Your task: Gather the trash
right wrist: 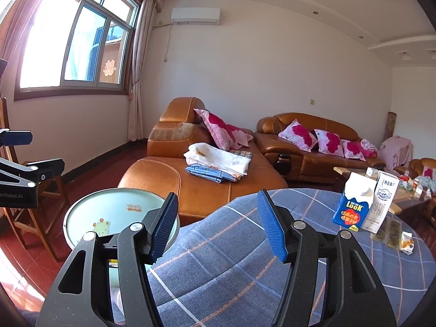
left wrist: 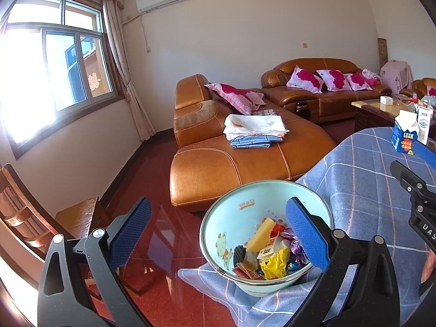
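A pale blue bucket (left wrist: pixel 245 207) stands at the edge of the table with the blue checked cloth (left wrist: pixel 368 177). It holds several wrappers, a yellow bag and a yellow sponge-like piece. My left gripper (left wrist: pixel 218 234) hangs wide open just above the bucket's near rim, with nothing between its fingers. My right gripper (right wrist: pixel 218 229) is open and empty over the cloth, to the right of the bucket (right wrist: pixel 114 207). A blue LOOK carton (right wrist: pixel 351 207), a white carton (right wrist: pixel 381 204) and a few small wrappers (right wrist: pixel 392 231) lie on the cloth at the far right.
An orange leather sofa (left wrist: pixel 231 163) with folded cloths stands beyond the table. A wooden chair (left wrist: pixel 76 218) is at the left on the red floor. A cluttered coffee table (left wrist: pixel 381 106) sits at the back right.
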The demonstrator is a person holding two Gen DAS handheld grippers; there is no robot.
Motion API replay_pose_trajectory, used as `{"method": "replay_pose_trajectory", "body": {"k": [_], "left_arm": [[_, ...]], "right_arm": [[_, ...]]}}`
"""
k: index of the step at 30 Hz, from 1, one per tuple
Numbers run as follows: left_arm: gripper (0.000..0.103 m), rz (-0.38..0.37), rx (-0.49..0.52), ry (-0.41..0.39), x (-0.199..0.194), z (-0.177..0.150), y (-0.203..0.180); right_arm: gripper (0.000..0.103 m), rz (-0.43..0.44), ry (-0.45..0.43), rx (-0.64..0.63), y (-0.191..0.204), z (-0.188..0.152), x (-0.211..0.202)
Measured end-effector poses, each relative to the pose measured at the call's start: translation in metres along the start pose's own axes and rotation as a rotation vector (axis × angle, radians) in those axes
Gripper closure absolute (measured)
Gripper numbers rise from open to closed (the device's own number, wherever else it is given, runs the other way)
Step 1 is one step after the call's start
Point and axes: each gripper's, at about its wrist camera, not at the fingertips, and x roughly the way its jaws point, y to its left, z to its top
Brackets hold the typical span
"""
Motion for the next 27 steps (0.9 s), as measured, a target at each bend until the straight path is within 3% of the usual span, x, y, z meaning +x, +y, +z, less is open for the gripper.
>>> {"method": "replay_pose_trajectory", "body": {"k": [27], "left_arm": [[0.006,0.014,0.015,0.003,0.0027,0.0012,-0.0013]], "right_arm": [[0.037,-0.027,-0.016,0.037,-0.0031,-0.0012,-0.0051]]}}
